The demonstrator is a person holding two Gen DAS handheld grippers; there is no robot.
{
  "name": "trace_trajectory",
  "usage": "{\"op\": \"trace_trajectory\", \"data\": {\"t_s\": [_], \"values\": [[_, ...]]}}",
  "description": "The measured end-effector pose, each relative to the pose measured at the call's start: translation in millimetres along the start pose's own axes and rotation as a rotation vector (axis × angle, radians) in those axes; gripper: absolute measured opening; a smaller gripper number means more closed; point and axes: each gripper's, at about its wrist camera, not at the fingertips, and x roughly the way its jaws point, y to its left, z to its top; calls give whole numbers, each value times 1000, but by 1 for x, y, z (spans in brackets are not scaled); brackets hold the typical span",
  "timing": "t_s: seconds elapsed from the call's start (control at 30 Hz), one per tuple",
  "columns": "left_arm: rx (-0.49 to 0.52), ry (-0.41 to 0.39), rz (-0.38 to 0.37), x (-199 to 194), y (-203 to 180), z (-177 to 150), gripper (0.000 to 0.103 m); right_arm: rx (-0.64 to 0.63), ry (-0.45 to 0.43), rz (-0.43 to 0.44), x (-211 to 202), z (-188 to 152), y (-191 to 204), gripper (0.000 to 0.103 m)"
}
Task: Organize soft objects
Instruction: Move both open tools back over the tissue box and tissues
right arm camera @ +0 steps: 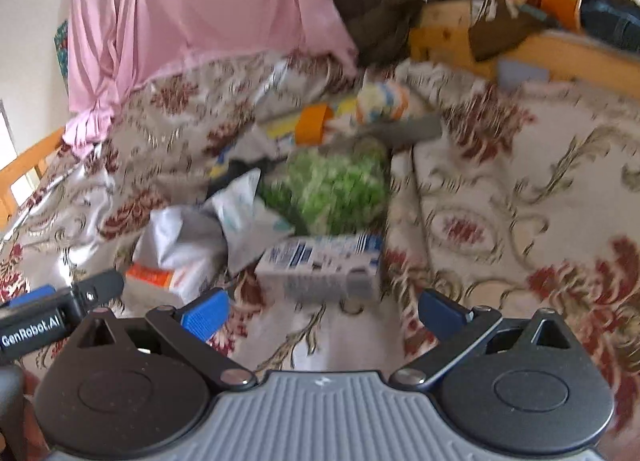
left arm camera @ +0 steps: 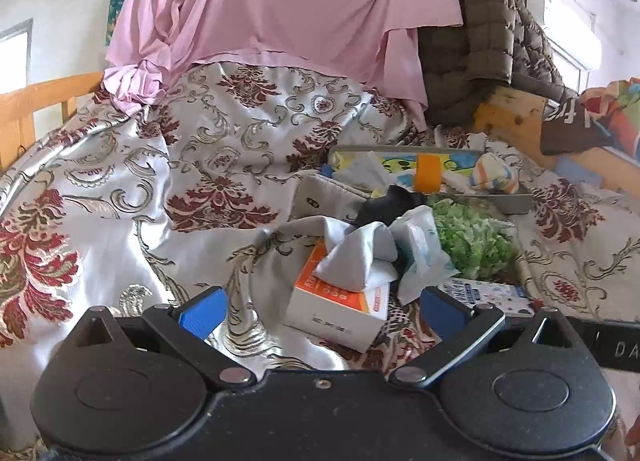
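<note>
A pile of soft things lies on the floral bedspread point(left arm camera: 120, 181). A white cloth point(left arm camera: 356, 257) drapes over an orange and white tissue box point(left arm camera: 340, 301), beside a crumpled tissue pack point(left arm camera: 420, 245), a green fluffy cloth point(left arm camera: 472, 237) and a dark item point(left arm camera: 388, 201). Behind them a grey tray point(left arm camera: 516, 201) holds an orange roll point(left arm camera: 428, 171) and a striped cloth ball point(left arm camera: 494, 173). My left gripper point(left arm camera: 320, 313) is open just short of the tissue box. In the blurred right wrist view, my right gripper point(right arm camera: 322, 313) is open in front of a blue and white box point(right arm camera: 324, 265).
A pink sheet point(left arm camera: 280, 1) hangs at the back, with a brown quilted jacket point(left arm camera: 480, 45) over a wooden bed frame point(left arm camera: 516, 113). A wooden rail point(left arm camera: 36, 101) runs along the left. Bare bedspread point(right arm camera: 520, 201) spreads to the right. The left gripper's body point(right arm camera: 48, 321) shows at the right wrist view's left edge.
</note>
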Motion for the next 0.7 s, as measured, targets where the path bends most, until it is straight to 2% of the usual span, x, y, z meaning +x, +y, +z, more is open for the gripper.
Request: {"op": "trace_trajectory", "data": {"t_s": [0.17,0.47,0.6,0.7], "values": [[-12,10,30,4,3,0,102,-25,-6,12,1,-1,6,103],[-7,22,35,7,4,2,102,-61,-18,34,6,4,13,103],[3,22,49,9,3,2,102,-103,-39,14,5,4,19,103],[0,25,43,11,4,3,102,-174,-103,-32,2,3,25,103]]}}
